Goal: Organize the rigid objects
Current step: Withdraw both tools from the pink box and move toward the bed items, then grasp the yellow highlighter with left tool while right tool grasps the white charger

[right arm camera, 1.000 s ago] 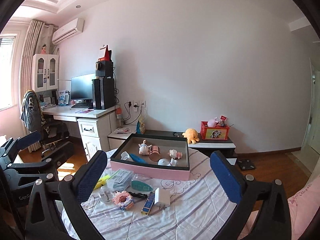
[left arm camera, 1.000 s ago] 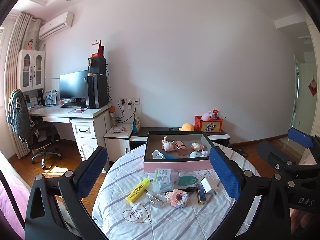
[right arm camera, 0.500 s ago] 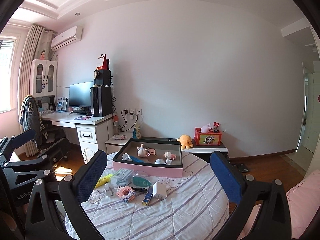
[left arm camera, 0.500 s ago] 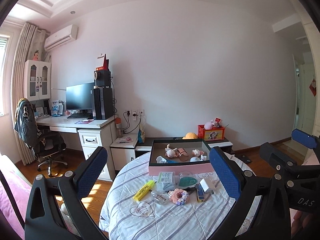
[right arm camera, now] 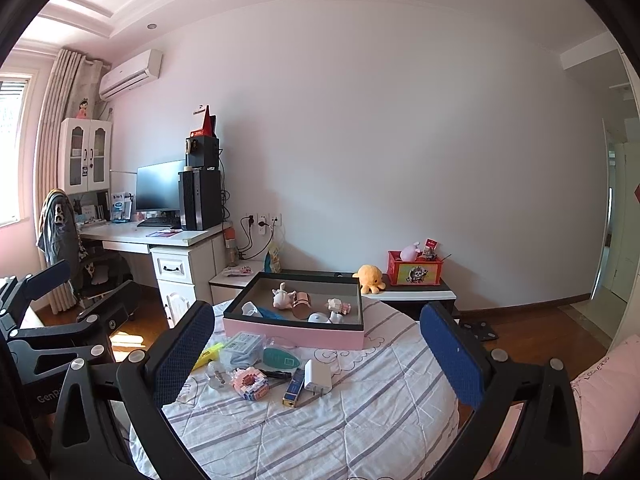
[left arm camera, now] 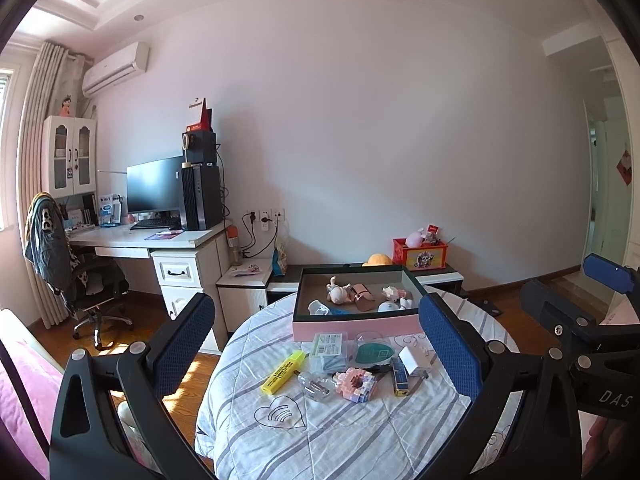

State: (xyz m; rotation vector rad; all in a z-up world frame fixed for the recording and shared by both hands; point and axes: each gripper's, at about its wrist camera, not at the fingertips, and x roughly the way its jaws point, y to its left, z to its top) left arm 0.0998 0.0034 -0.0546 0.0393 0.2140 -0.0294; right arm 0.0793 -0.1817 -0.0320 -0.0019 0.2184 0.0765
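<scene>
Both claws hang above the near edge of the round bench (left arm camera: 400, 440), whose quilted striped cloth is stitched with a heart. The left claw (left arm camera: 316, 344) and right claw (right arm camera: 316, 348) each stand wide apart, their blue textured pads holding nothing. At the far edge sits a rectangular pink-walled tray (left arm camera: 352, 326) with a dark rim, small figurines inside. Just before it lies a loose cluster: a yellow highlighter (left arm camera: 283, 372), long axis running diagonally toward the tray, a knobbly pink block toy (left arm camera: 356, 385), a white charger (left arm camera: 414, 361) and a clear plastic box (left arm camera: 329, 350).
</scene>
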